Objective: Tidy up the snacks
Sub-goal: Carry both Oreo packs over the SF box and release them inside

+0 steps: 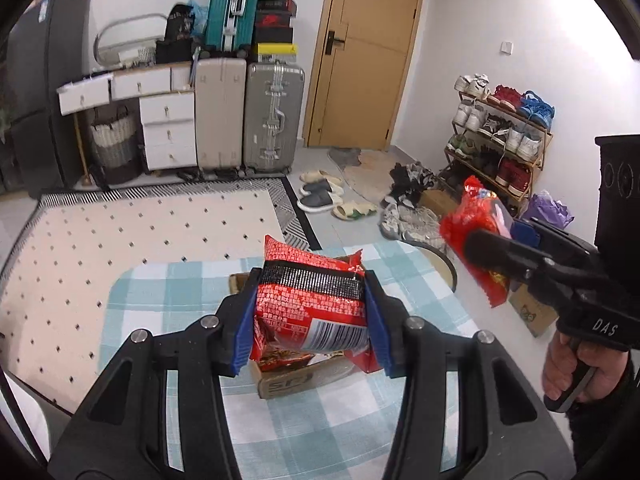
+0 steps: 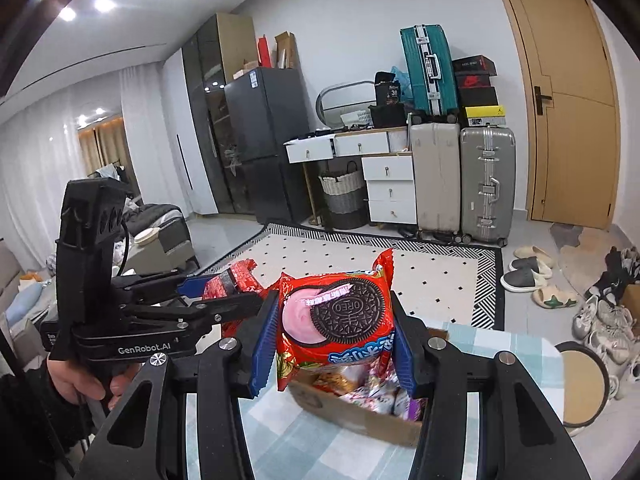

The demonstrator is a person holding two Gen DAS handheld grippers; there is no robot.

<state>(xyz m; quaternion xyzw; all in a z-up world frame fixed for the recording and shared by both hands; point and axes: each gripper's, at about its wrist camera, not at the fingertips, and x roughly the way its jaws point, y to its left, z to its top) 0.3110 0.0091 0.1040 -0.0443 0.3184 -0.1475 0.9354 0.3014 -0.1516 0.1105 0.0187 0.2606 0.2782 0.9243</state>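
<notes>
Left gripper (image 1: 310, 300): blue pads clamped on either side of a red snack packet (image 1: 312, 304) with white print, a black band and a barcode, held in the air above a cardboard box (image 1: 298, 378). Right gripper (image 2: 334, 330): closed on a red packet of Oreo biscuits (image 2: 336, 316), the picture of a pink-filled biscuit facing the camera, held above the same box (image 2: 360, 420). Box: open at the top, standing on a table under a pale blue and white checked cloth (image 1: 168, 292); wrapped snacks lie loose inside. A hand (image 1: 576, 364) holds the right gripper's trigger grip at the right edge of the left view. Background: patterned rug (image 1: 132, 236), three suitcases (image 1: 248, 120), white drawer unit, dark fridge (image 2: 264, 136), wooden door (image 1: 368, 48), shoe rack (image 1: 500, 132), slippers (image 1: 320, 196) on the floor.
</notes>
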